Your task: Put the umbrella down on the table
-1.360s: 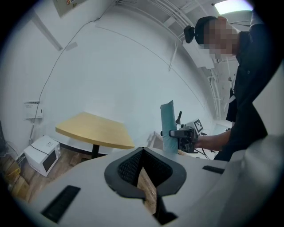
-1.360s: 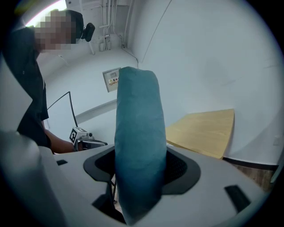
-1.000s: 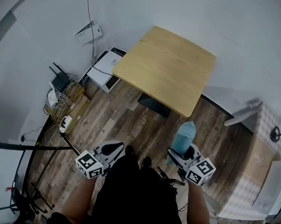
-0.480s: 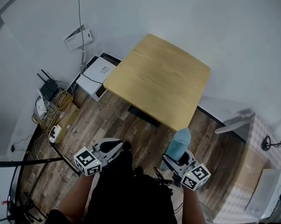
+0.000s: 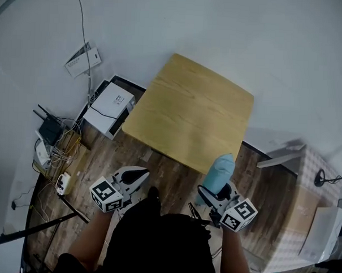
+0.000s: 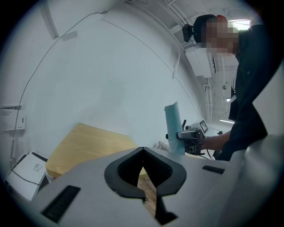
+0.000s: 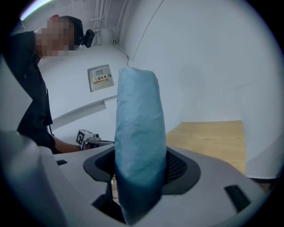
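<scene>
Grips the folded umbrella upright in the right gripper, jaws clenched on its lower part, by the near edge of the table, probably ready for laying down. Holds the left gripper aside, jaws together, empty.

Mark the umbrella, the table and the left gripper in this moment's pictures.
umbrella (image 5: 221, 170): head view, middle of the pale blue folded canopy.
table (image 5: 189, 114): head view, bare middle of the wooden top.
left gripper (image 5: 138, 172): head view, front end where its fingers meet.
</scene>
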### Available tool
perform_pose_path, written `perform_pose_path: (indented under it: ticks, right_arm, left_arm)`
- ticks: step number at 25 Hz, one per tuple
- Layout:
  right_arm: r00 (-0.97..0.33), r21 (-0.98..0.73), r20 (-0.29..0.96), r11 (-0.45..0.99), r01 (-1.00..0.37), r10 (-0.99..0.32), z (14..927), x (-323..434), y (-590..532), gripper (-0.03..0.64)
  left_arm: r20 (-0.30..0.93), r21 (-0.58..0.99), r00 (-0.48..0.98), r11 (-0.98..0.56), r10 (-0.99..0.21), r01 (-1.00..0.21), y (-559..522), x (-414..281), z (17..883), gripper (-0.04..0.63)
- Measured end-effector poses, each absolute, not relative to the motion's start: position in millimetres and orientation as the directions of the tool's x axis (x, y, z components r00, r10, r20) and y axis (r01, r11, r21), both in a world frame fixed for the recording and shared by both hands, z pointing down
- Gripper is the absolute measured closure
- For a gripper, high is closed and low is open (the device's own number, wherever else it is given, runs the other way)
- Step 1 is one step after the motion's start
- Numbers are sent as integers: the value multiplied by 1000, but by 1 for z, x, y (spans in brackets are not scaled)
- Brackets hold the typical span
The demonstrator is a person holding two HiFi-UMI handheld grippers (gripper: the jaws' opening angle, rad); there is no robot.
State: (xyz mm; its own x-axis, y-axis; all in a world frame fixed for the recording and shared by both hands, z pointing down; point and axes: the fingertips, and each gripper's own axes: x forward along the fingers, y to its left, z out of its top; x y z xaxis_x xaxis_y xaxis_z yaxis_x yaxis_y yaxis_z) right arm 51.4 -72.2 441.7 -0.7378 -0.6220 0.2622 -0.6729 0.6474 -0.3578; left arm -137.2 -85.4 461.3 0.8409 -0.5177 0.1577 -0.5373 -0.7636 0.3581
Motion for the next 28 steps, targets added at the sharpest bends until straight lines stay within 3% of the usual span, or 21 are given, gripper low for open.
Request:
perform_pose_path:
  ticks: [10,28]
  right_arm:
    - [-666,-355,283,569,-741,-690,441,56,-118,324]
    - [-731,-337,221,653,-678,-645,429,89,-240,324]
  left_arm:
    - [130,414,875,-777,-466,-475,-147,-150,482,583]
    - [180,339,878,-810,-444,-479,-246,-85,450,583]
